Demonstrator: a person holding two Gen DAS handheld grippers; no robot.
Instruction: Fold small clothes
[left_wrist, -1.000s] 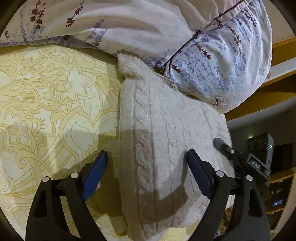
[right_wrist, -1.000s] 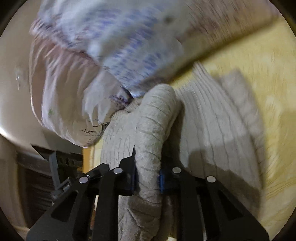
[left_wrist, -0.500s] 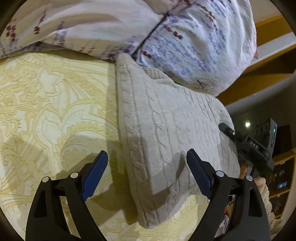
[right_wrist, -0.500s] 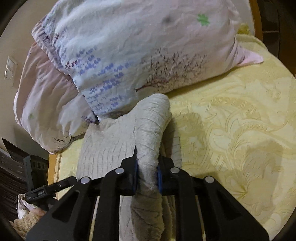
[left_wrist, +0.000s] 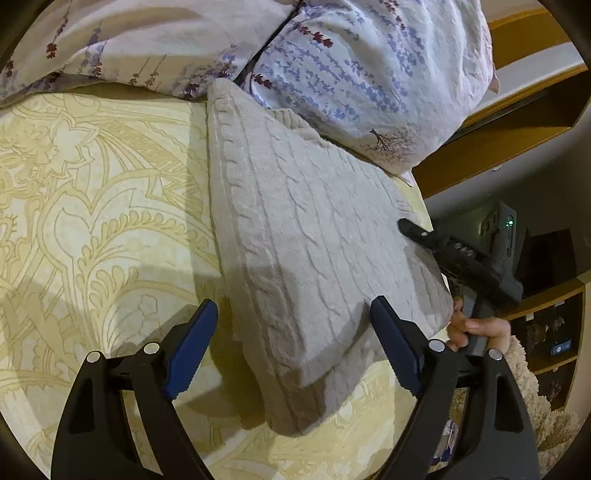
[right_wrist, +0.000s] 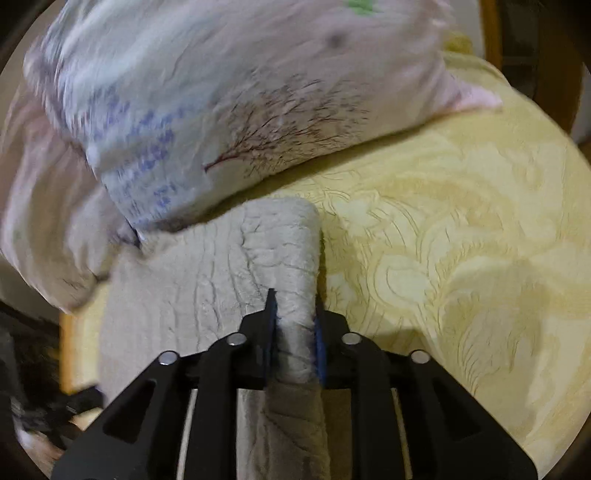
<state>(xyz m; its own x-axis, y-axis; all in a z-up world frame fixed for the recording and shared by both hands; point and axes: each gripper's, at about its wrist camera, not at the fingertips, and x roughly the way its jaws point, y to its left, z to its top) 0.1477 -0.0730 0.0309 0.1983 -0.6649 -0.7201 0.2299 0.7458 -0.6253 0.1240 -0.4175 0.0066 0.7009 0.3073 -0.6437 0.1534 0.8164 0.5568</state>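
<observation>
Right gripper (right_wrist: 293, 314) jaws opening around folded sweater (right_wrist: 207, 273) edge; left gripper (left_wrist: 291, 334) spread wide above it

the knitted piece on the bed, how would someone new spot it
Start at the yellow patterned bedspread and go to the floral pillows at its head. The beige cable-knit garment lies folded just below them, the only thick, ribbed, plain-coloured fabric there.

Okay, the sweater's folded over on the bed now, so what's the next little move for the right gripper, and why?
Probably let go fully and draw the right gripper back. Its jaws are opening, but the folded edge of the sweater lies between them, and the fold already rests flat on the bedspread beside the pillow. The left gripper hangs open over the near corner, holding nothing.
</observation>
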